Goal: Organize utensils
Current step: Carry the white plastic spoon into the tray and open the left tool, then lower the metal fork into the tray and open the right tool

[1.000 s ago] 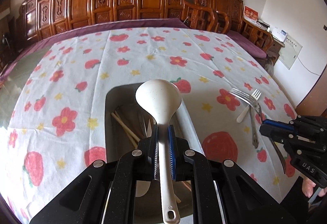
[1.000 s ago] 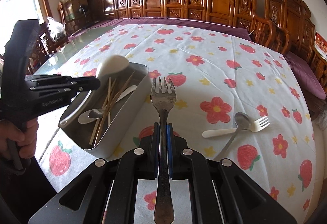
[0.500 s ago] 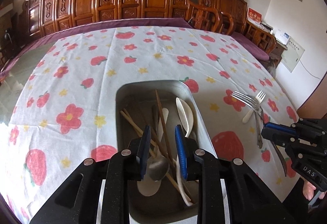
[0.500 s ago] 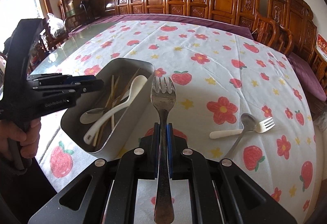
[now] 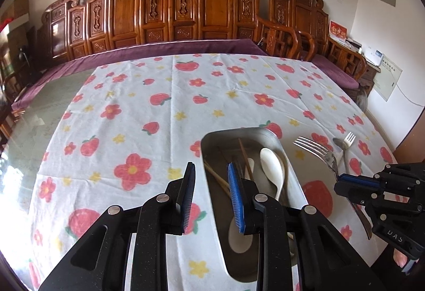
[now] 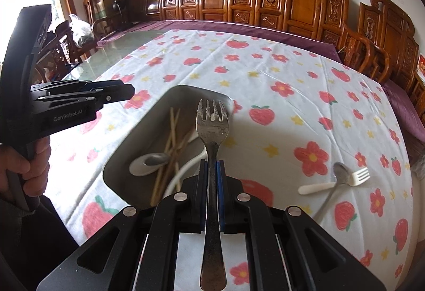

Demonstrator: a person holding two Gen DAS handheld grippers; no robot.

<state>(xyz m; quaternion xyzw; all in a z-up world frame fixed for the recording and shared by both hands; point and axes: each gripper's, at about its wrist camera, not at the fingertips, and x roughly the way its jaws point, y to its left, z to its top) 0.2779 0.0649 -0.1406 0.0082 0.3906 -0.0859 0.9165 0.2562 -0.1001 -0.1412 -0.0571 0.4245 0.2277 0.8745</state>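
A grey metal tray [image 5: 289, 166] [image 6: 119, 155] sits on the flowered tablecloth and holds a white spoon [image 5: 272, 162], wooden chopsticks [image 6: 170, 142], a second white spoon [image 6: 144, 166] and a metal spoon. My left gripper [image 5: 211, 184] is open and empty above the tray's left wall. It also shows in the right wrist view [image 6: 124, 91]. My right gripper [image 6: 211, 166] is shut on a metal fork [image 6: 212, 126], held above the tray's right side. The fork also shows in the left wrist view [image 5: 316, 149].
A white-handled fork [image 6: 334, 183] and a metal spoon [image 6: 338, 174] lie crossed on the cloth to the right of the tray. Carved wooden chairs [image 5: 186, 7] line the table's far side. A bare glass tabletop [image 5: 39, 107] lies to the left.
My left gripper opened and let the white spoon drop into the tray, then shifted left. My right gripper moved the fork left, over the tray.
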